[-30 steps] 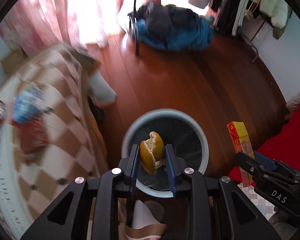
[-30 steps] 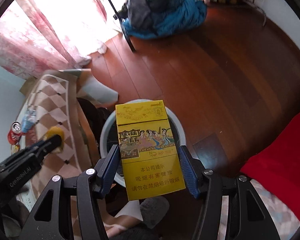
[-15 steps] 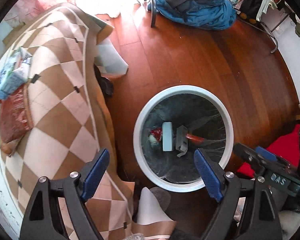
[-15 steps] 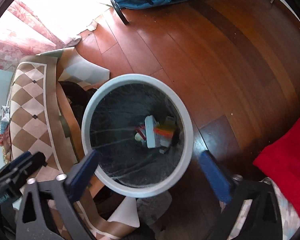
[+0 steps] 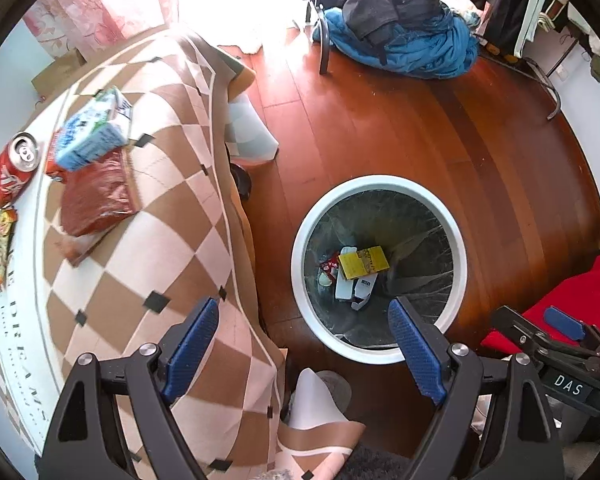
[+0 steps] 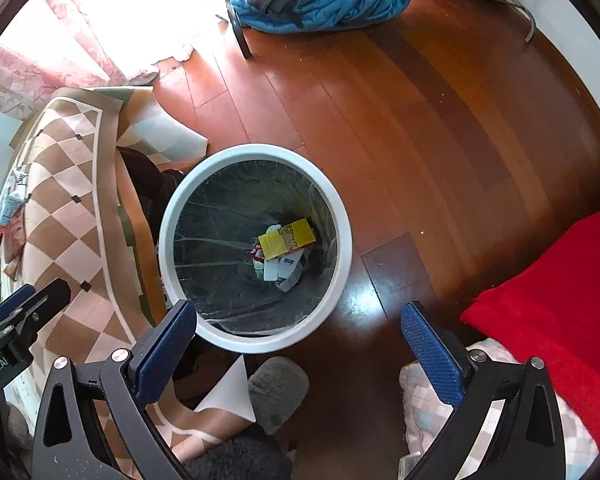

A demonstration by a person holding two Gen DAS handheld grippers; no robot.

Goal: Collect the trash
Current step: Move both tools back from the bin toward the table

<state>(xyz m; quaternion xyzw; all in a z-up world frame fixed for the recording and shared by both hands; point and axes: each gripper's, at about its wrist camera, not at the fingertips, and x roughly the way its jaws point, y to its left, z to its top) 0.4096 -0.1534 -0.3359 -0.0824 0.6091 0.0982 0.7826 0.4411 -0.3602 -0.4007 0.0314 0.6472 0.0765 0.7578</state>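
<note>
From the left wrist camera, the left gripper (image 5: 304,346) hangs with its ribbed blue pads spread wide and empty above a checkered brown-and-cream tablecloth (image 5: 172,216). A round white-rimmed bin (image 5: 380,266), lined with glossy black plastic, stands on the polished wooden floor (image 5: 420,120). A flat yellow carton (image 5: 363,262) lies inside on other scraps. On the cloth sit a red soda can (image 5: 10,170), a crinkled red wrapper (image 5: 96,194) and a blue-white pack (image 5: 94,132).

From the right wrist camera, the right gripper (image 6: 298,350) is also spread and empty, above the bin's near rim.
</note>
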